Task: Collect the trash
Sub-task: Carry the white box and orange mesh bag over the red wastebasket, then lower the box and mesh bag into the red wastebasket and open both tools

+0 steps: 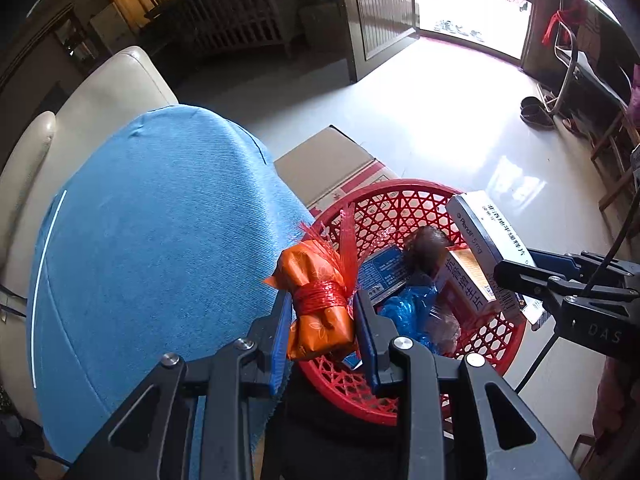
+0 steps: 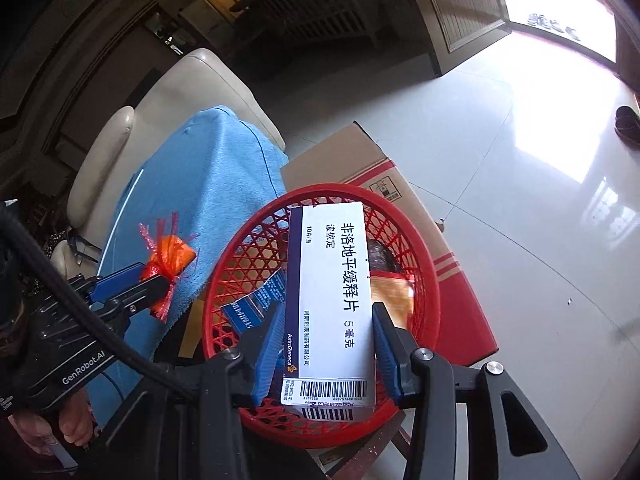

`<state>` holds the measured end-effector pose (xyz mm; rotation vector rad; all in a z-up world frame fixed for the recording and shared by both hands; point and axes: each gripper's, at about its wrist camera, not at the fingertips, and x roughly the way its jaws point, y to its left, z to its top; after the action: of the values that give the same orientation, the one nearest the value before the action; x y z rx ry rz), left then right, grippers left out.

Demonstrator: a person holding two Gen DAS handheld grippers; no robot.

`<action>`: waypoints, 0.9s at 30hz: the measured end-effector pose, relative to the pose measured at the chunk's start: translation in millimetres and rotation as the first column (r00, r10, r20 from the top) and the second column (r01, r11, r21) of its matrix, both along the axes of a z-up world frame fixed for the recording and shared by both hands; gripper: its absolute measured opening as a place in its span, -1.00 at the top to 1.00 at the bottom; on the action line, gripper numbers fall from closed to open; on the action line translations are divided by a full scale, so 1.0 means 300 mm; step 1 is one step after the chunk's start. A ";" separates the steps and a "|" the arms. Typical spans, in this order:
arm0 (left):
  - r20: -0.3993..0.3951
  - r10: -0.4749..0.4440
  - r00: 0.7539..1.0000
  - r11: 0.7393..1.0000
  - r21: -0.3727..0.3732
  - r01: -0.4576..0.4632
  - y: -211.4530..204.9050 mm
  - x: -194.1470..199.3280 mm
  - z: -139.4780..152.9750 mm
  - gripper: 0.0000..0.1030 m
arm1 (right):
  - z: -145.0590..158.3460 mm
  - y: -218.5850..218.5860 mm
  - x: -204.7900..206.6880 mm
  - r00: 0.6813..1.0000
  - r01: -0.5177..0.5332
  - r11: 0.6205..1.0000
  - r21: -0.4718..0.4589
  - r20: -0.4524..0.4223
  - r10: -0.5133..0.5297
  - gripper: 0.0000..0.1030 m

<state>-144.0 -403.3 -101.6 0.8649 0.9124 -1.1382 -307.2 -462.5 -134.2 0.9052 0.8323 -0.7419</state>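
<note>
On my left, the left gripper (image 1: pixel 322 316) has its jaws clamped on an orange packet (image 1: pixel 318 300) tied with red string, at the red basket (image 1: pixel 400 204) rim beside the blue cloth (image 1: pixel 160 220). My right gripper (image 2: pixel 326 344) pinches a white medicine box (image 2: pixel 332 280) over the basket, seemingly clear of the litter inside.

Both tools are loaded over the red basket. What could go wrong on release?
The orange packet in the left tool hangs near the basket's rim, so it may drop onto the blue cloth. The white medicine box in the right tool could land tilted on the piled trash.
</note>
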 end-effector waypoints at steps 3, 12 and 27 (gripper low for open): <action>-0.006 -0.003 1.000 1.000 0.006 0.003 -0.006 -0.002 -0.012 0.36 | -0.006 -0.006 -0.010 1.000 0.008 1.000 0.010 -0.002 -0.008 0.10; -0.013 -0.013 1.000 1.000 0.014 0.013 -0.019 -0.016 -0.027 0.36 | -0.018 -0.009 -0.014 1.000 0.015 1.000 0.025 -0.004 -0.015 0.10; -0.024 -0.019 1.000 0.999 0.033 0.020 -0.029 -0.036 -0.063 0.36 | -0.027 -0.011 -0.034 1.000 0.030 0.999 0.044 -0.011 -0.029 0.10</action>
<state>-154.8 -411.8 -120.6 0.8909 0.9467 -1.1550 -317.3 -465.8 -142.4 0.9556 0.8487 -0.7568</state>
